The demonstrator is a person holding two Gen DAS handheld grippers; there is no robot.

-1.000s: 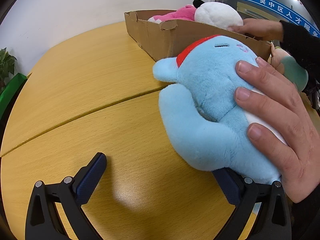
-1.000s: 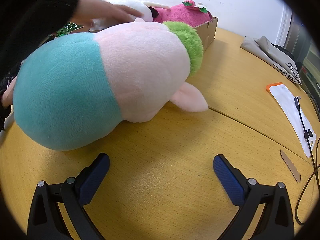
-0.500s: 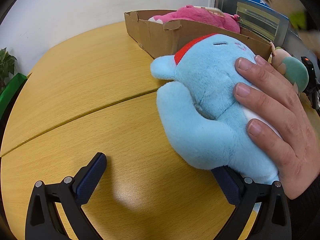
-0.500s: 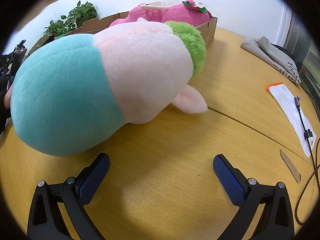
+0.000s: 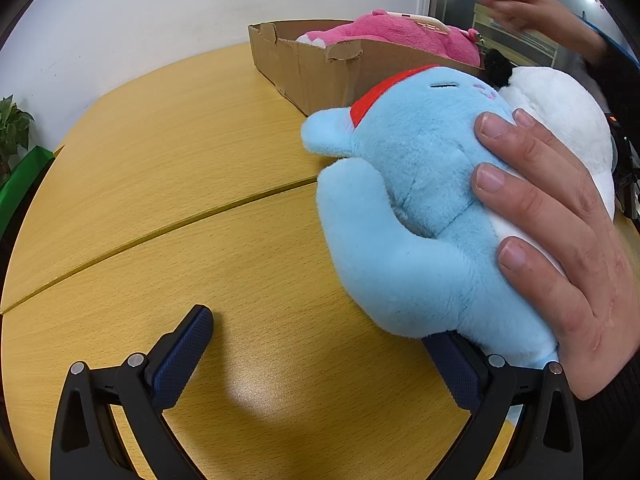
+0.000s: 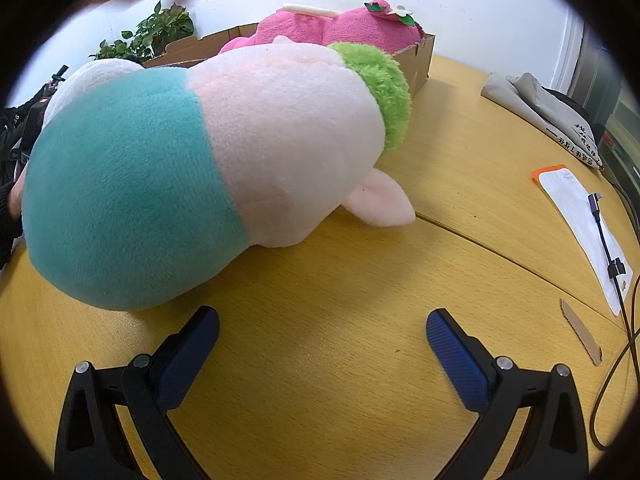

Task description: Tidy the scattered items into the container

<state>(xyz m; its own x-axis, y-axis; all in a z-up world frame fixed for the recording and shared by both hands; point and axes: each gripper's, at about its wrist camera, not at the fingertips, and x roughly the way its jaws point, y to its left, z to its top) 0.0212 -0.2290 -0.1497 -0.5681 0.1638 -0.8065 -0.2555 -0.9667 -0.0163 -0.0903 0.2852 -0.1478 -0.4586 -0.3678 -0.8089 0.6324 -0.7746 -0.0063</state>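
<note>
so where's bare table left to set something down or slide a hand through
Widest bare table lies left of the blue plush and the box, as far as the left gripper. Another patch sits between the right gripper, the pink-teal plush and the white pouch. The box, with its pink plush, looks crowded.

- Plush toy (image 5: 404, 216): light blue, red collar.
- Second plush toy (image 6: 200, 168): teal rear, pale pink body, green ruff.
- Boxed plush toy (image 6: 340, 28): bright pink.
- Box (image 5: 316, 76): brown cardboard.
- Counter (image 5: 180, 168): yellow woodgrain.
- Jaws: dark blue textured pads.
</note>
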